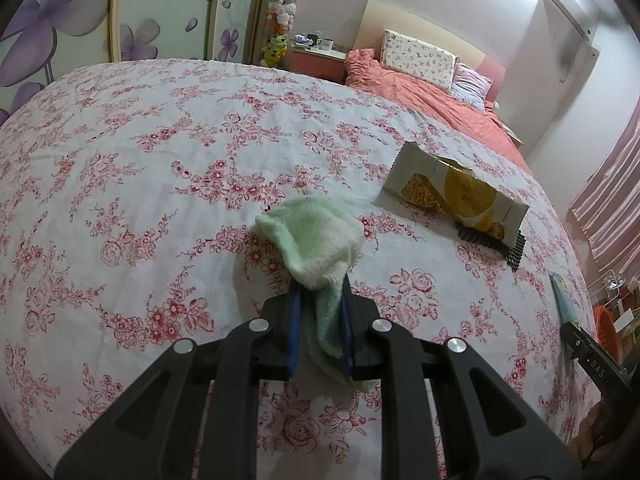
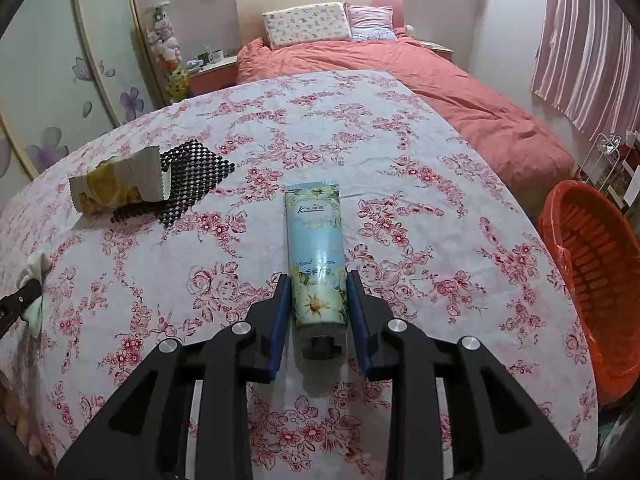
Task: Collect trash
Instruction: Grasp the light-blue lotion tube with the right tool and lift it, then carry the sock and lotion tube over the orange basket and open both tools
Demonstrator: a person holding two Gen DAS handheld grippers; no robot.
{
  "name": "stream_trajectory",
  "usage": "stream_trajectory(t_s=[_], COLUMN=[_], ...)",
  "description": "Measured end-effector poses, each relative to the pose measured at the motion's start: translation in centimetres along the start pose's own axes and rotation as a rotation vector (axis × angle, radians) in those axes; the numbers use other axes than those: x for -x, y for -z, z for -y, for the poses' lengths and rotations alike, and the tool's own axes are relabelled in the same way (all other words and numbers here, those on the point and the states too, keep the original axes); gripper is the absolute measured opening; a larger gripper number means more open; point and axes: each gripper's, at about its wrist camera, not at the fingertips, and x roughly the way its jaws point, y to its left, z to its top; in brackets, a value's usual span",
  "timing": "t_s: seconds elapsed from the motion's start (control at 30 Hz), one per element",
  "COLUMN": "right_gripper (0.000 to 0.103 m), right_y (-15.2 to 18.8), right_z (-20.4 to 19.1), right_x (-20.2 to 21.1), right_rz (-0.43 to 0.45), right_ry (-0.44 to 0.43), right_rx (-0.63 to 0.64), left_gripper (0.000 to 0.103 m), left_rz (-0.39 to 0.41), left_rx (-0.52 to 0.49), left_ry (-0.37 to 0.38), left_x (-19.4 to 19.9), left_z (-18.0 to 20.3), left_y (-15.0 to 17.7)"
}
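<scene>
The hand-cream tube (image 2: 317,258) lies flat on the flowered cloth (image 2: 400,160), its crimped end pointing toward the bed and its dark cap toward the right gripper (image 2: 318,292). That gripper straddles the lower part of the tube, one blue pad (image 2: 280,320) on either side; a thin gap shows between pad and tube on both sides, so the jaws sit narrow around it without clearly pressing, and whether the tube is actually gripped cannot be told. Off to its left, the left gripper (image 1: 320,292) is clamped tight on a pale green cloth (image 1: 316,240), which bunches up out of the pad tips and hangs down behind them; the bunched end rests on the flowered cover. Further back on that side lies a torn white-and-yellow snack wrapper (image 2: 120,182), lying partly over a black beaded mat (image 2: 192,172), well apart from the tube. At the right edge of the covered surface stands an orange basket (image 2: 592,264), lined with a thin red bag, its mouth open toward the table. Beyond the cloth is a bed (image 2: 460,92) with a salmon quilt and two pillows (image 2: 308,24) against the headboard.
</scene>
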Motion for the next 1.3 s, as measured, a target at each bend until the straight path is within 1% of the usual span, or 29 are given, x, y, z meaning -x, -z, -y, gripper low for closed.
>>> stream_trajectory(t_s=[0.1, 0.17, 0.2, 0.3, 0.4, 0.6, 0.8, 1.0, 1.17, 1.3], right_gripper=[0.031, 0.028, 0.028, 0.027, 0.027, 0.027, 0.027, 0.027, 0.027, 0.027], right_y=[0.0, 0.0, 0.1, 0.2, 0.4, 1.0, 0.8, 0.5, 0.6, 1.1], right_z=[-0.1, -0.2, -0.1, 0.7, 1.6, 3.6, 5.9, 8.5, 11.1, 12.8], right_x=[0.0, 0.1, 0.1, 0.4, 0.8, 3.0, 6.0, 9.4, 12.1, 13.3], right_rz=[-0.001, 0.001, 0.002, 0.002, 0.001, 0.039, 0.101, 0.184, 0.254, 0.288], right_ry=[0.003, -0.002, -0.009, -0.056, -0.087, -0.092, -0.109, -0.107, -0.076, -0.043], right_rx=[0.006, 0.013, 0.013, -0.011, -0.035, -0.06, -0.097, -0.138, -0.18, -0.198], left_gripper=[0.02, 0.02, 0.014, 0.01, 0.009, 0.009, 0.009, 0.009, 0.009, 0.009], left_rz=[0.001, 0.002, 0.001, 0.005, 0.012, 0.038, 0.074, 0.092, 0.107, 0.113], left_rx=[-0.008, -0.012, -0.017, -0.028, -0.048, -0.082, -0.136, -0.195, -0.264, -0.314], left_ry=[-0.001, 0.004, 0.002, -0.008, 0.002, 0.035, 0.103, 0.212, 0.295, 0.339], left_x=[0.0, 0.0, 0.0, 0.2, 0.8, 2.5, 5.2, 7.8, 9.8, 10.8], left_z=[0.0, 0.2, 0.3, 0.6, 1.2, 3.4, 7.4, 12.7, 17.9, 21.5], left_y=[0.0, 0.0, 0.0, 0.2, 0.6, 1.3, 1.8, 2.6, 3.9, 5.0])
